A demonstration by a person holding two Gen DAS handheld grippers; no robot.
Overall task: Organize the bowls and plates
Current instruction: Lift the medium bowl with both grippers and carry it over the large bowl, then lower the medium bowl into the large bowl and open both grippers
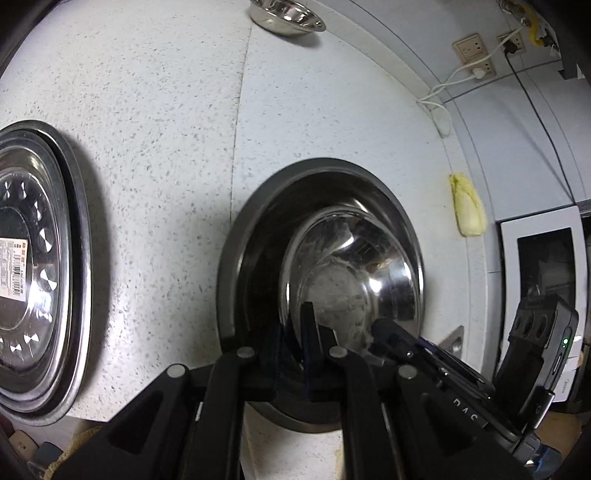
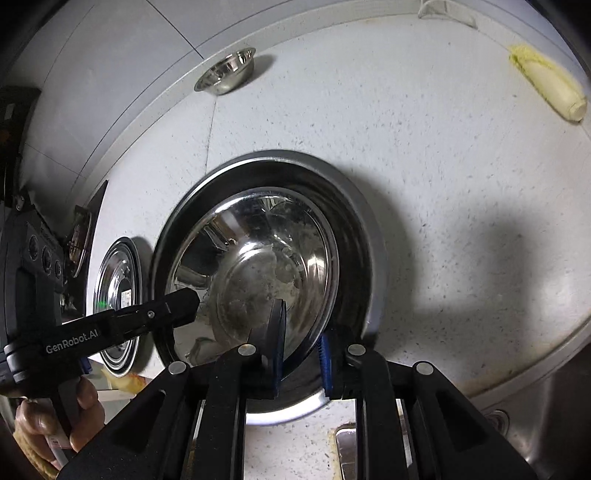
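Steel bowl gripped at its near rim by both grippers, stacked plates left, another bowl behind.

bowl in plate; tray left.

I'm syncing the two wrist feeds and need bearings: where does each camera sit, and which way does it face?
Left wrist: on the left gripper, looking steeply down at the large bowl; the right gripper shows alongside.
Right wrist: on the right gripper, looking down at that bowl; the left gripper and a hand show.
Shared: big bowl, small bowl, counter.
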